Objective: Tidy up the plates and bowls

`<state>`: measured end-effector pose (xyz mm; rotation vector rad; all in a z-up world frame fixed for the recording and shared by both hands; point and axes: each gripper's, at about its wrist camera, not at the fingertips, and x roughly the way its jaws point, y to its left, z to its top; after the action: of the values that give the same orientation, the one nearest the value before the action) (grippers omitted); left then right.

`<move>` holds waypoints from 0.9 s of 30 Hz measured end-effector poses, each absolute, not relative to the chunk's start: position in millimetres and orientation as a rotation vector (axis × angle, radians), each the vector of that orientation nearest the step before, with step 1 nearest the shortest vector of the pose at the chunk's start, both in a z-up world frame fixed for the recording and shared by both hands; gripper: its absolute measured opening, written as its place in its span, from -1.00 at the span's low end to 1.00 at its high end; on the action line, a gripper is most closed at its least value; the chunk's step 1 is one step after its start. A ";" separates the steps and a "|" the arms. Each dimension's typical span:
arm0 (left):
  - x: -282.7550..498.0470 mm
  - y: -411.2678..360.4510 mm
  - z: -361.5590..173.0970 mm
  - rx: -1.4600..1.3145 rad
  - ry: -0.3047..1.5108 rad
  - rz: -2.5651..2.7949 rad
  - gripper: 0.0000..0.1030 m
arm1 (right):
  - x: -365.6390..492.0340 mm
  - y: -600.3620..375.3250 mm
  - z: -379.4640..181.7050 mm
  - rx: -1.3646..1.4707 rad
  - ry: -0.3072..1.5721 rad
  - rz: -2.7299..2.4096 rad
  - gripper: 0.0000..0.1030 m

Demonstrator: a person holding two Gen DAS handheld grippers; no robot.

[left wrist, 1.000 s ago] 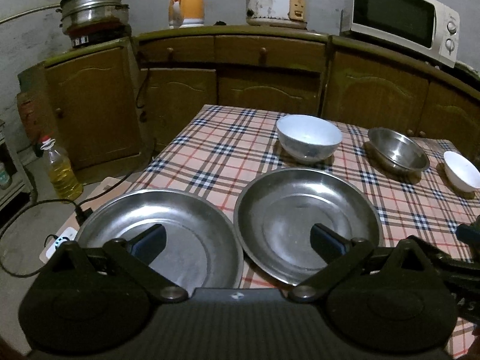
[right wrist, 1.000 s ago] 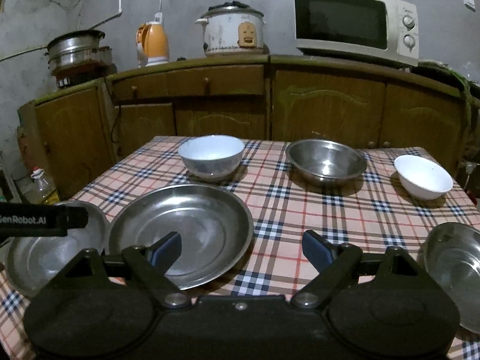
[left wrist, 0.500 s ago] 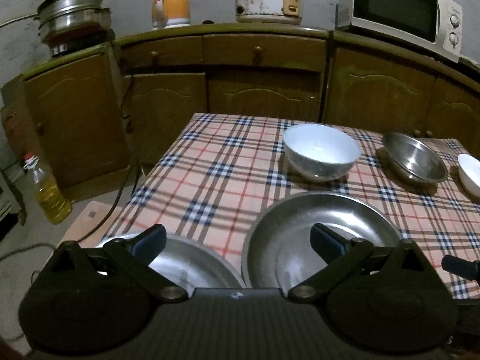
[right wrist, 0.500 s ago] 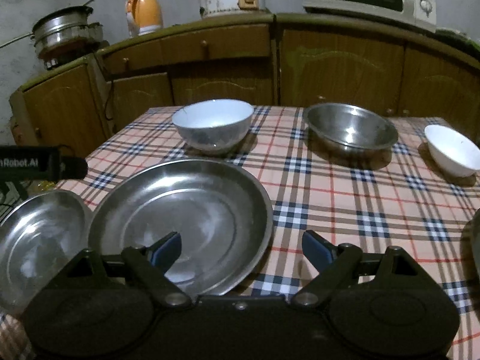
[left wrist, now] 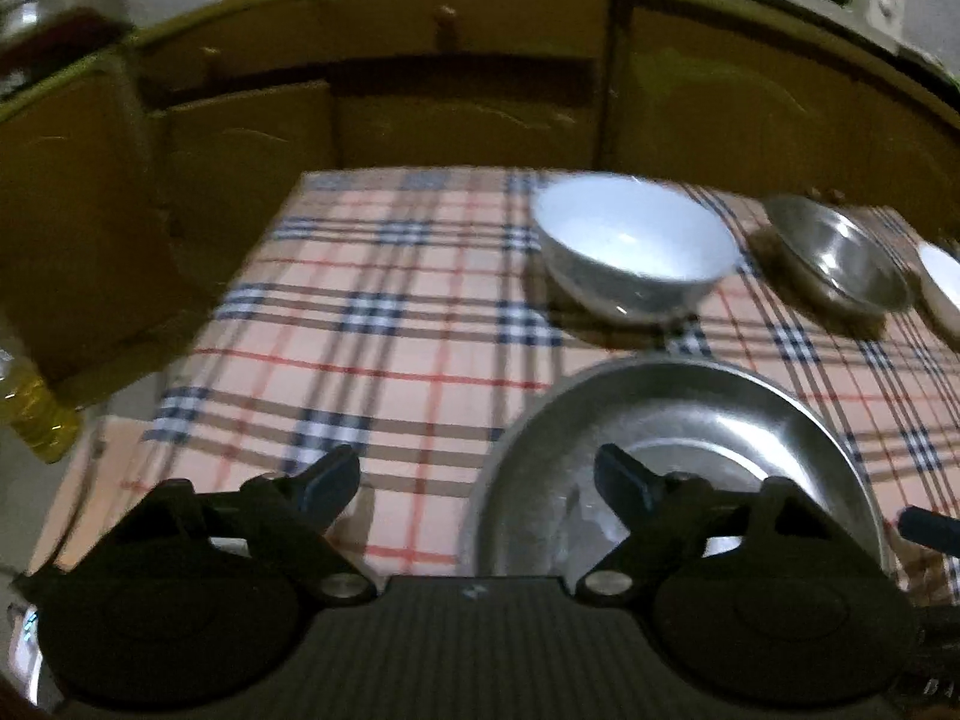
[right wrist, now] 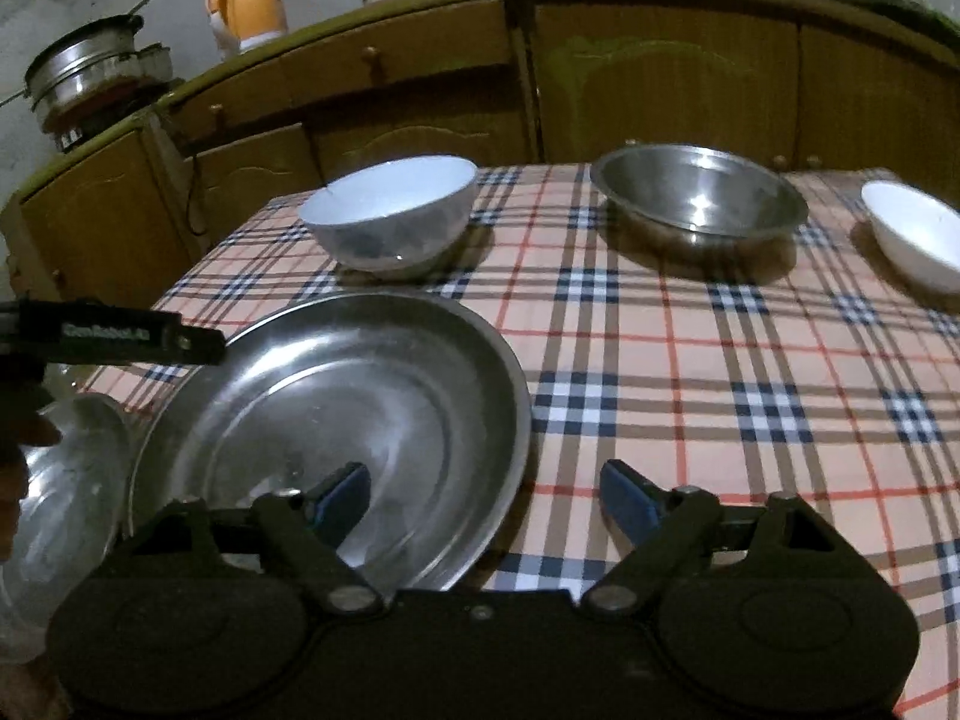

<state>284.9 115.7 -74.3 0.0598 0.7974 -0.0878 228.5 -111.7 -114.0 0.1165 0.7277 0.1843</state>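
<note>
Steel plate (right wrist: 336, 396) now closer, both grippers, left (left wrist: 477, 480), right (right wrist: 483, 489), still spread, holding nothing.

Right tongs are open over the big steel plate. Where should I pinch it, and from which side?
Judging by its shape, grip the big steel plate by its thin raised rim at the near edge, coming in low from the front with the right tongs. One finger already sits over the basin; the flat middle offers nothing to pinch.
</note>
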 end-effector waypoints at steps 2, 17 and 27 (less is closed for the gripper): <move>292.4 112.7 -81.0 0.068 0.824 -0.129 0.41 | 234.0 -115.3 -118.2 0.156 0.756 0.193 0.59; 269.9 80.8 -60.6 0.071 0.801 -0.176 -0.52 | 218.4 -158.8 -89.1 0.208 0.686 0.150 -0.60; 199.2 19.3 -32.5 0.046 0.736 -0.245 -0.52 | 155.4 -223.9 -47.5 0.175 0.615 0.067 -0.58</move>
<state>199.2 19.3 -32.5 0.0459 0.7360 -0.2449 155.4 -223.9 -47.5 0.1753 0.6146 0.0665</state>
